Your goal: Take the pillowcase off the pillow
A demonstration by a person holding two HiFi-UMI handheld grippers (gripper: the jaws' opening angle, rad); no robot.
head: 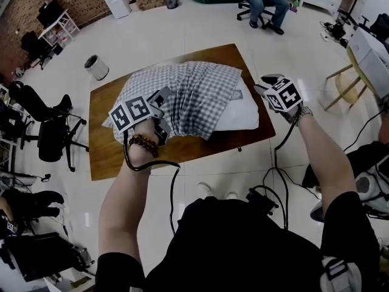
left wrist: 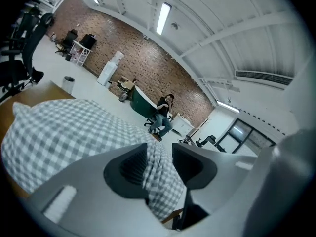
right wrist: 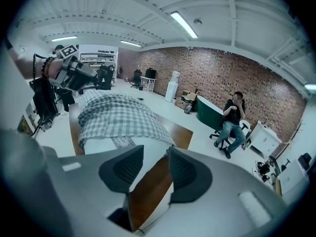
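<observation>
My left gripper (left wrist: 159, 157) at the near left end of the checked pillowcase (head: 194, 93), jaws apart, cloth loose between them, my right gripper (right wrist: 155, 158) released and empty by the white pillow's (head: 244, 111) bare right end, pillow half covered on the wooden desk (head: 109, 145).

Checked pillowcase (head: 194, 93) half off white pillow (head: 246, 111)

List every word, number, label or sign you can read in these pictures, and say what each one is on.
No text can be read anywhere.
The tag on the white pillow: dark print, too blurred to read.
The cube on the left gripper and the cube on the right gripper: black-and-white square markers, no letters.
</observation>
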